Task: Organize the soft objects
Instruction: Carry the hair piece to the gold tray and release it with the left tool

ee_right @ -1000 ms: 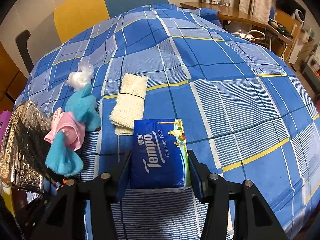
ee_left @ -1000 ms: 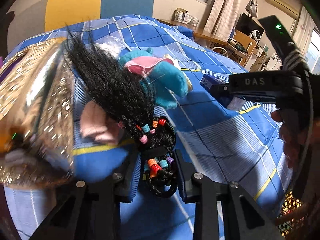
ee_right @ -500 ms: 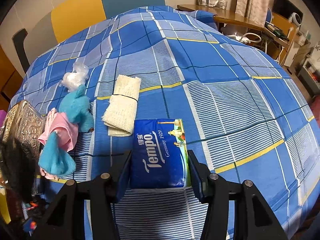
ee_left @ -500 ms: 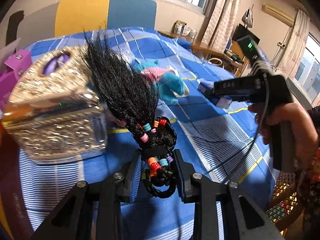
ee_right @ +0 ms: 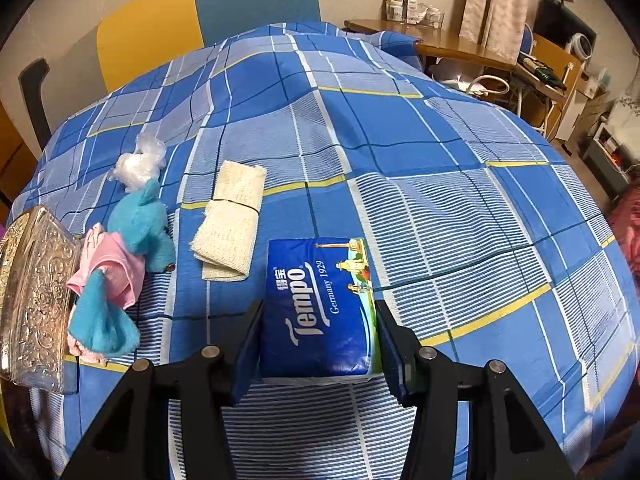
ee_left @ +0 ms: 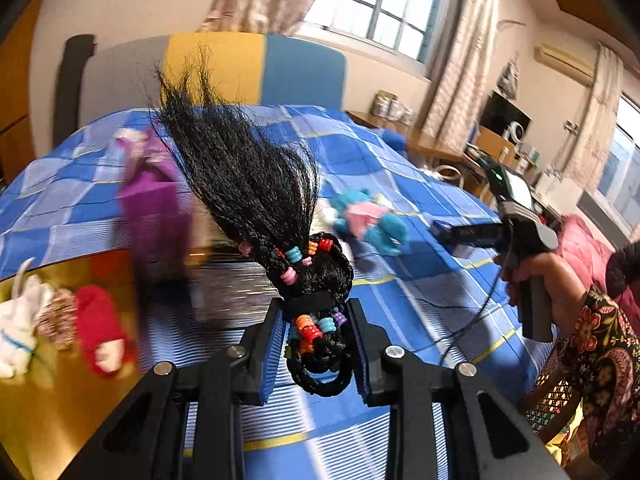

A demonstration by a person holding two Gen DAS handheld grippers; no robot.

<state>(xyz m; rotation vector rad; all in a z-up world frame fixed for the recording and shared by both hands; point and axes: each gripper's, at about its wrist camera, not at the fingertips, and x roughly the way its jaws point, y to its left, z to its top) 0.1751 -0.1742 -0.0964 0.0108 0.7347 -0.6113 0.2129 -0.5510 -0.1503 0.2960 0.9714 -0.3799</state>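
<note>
My left gripper (ee_left: 318,344) is shut on a black hairpiece (ee_left: 256,196) with coloured beads and holds it up above the bed. My right gripper (ee_right: 320,344) is shut on a blue Tempo tissue pack (ee_right: 320,304); it also shows in the left wrist view (ee_left: 472,234), held by a hand. A teal and pink plush toy (ee_right: 120,256) lies on the blue checked bedcover (ee_right: 440,184), with a folded cream cloth (ee_right: 232,220) beside it and a crumpled clear plastic bag (ee_right: 138,162) further back.
An embossed silver box (ee_right: 32,292) stands at the left. In the left wrist view a yellow surface (ee_left: 60,408) at lower left holds a red (ee_left: 100,332), a speckled and a white soft item (ee_left: 16,332), beside a blurred purple box (ee_left: 154,204).
My left gripper has lifted and swung left with the hairpiece; the silver box left its view and the yellow surface with soft items came in. My right gripper stayed put with the tissue pack.
</note>
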